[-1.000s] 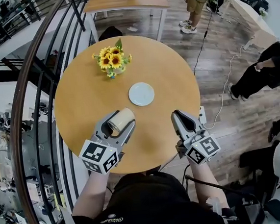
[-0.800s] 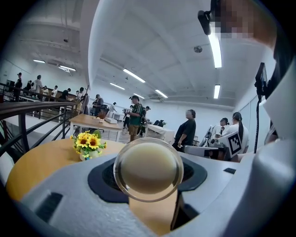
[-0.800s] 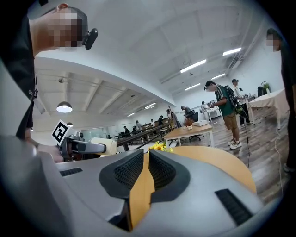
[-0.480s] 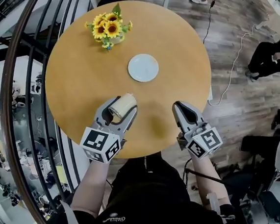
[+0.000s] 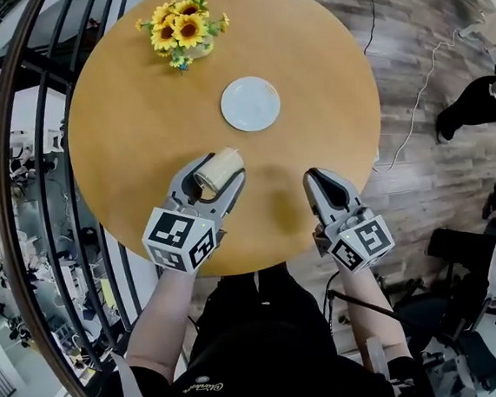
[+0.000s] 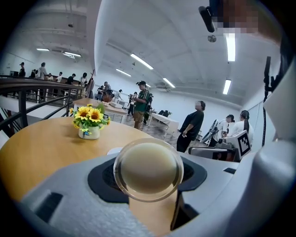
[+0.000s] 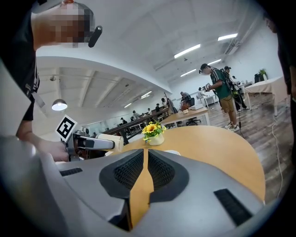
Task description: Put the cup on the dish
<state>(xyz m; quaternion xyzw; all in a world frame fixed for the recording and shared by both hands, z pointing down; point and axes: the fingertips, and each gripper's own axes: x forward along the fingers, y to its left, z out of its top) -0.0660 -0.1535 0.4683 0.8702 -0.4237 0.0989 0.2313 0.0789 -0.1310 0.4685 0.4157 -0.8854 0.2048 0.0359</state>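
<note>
A beige, translucent cup lies sideways between the jaws of my left gripper, which is shut on it above the near left part of the round wooden table. In the left gripper view the cup's round base faces the camera. The white dish lies flat near the table's middle, beyond the cup and a little to its right. My right gripper hangs over the near right part of the table, shut with nothing in it; its jaws meet in the right gripper view.
A small pot of sunflowers stands at the table's far left side. A dark metal railing curves along the left of the table. On the wooden floor to the right are cables and a person's legs.
Both grippers have come down closer to the tabletop, the left one still holding the cup. The head camera has tilted, so the table sits higher in the picture.
</note>
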